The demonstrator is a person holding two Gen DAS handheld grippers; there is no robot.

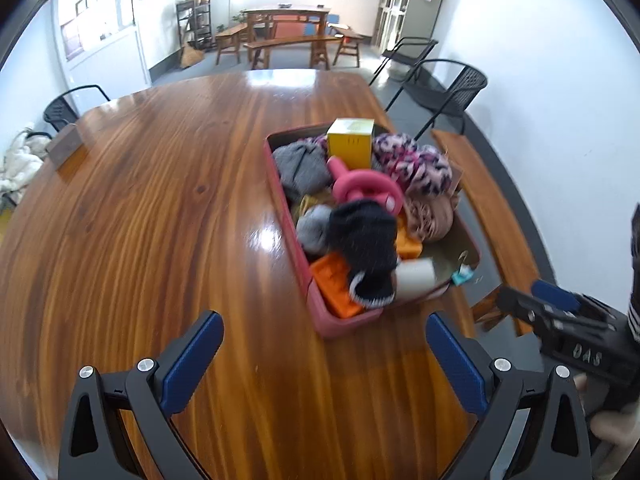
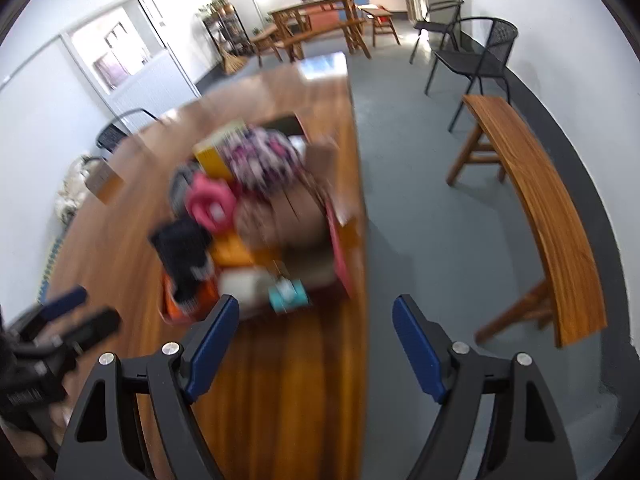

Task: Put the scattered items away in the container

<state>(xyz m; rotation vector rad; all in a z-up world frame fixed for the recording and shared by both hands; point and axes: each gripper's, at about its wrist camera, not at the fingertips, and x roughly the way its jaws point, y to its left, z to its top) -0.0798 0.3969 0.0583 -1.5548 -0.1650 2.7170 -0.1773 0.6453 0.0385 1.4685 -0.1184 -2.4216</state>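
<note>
— Container (image 1: 316, 312): where does it sit?

— On the wooden table (image 1: 160, 200), close to the table's right edge. It is a pink, rectangular bin, and it is heaped full.

— What lies in the container?

— At its far end a yellow box (image 1: 351, 144) stands upright. Beside that box are a grey knit piece (image 1: 300, 168) and a pink-and-purple patterned cloth (image 1: 412, 160). A pink ring-shaped toy (image 1: 364, 188) rests near the middle, and a black sock with a striped cuff (image 1: 366, 248) droops toward the container's near end. Under the sock are orange blocks (image 1: 334, 284), with a white cylinder (image 1: 416, 278) just beside them. A small teal item (image 1: 462, 278) sits at the container's near right corner.

— And the left gripper (image 1: 324, 364)?

— Its blue-padded fingers are spread wide with nothing between them. It hovers over bare tabletop, short of the container's near end.

— The right gripper (image 2: 316, 340)?

— Also wide apart and holding nothing, just short of the container's near end and over the table edge. Its view is blurred, so the heap shows only as smears of colour.

— Anything past the container?

— A wooden bench (image 2: 548, 208) stands on the grey floor to its right, with black chairs (image 1: 448, 92) beyond.
</note>
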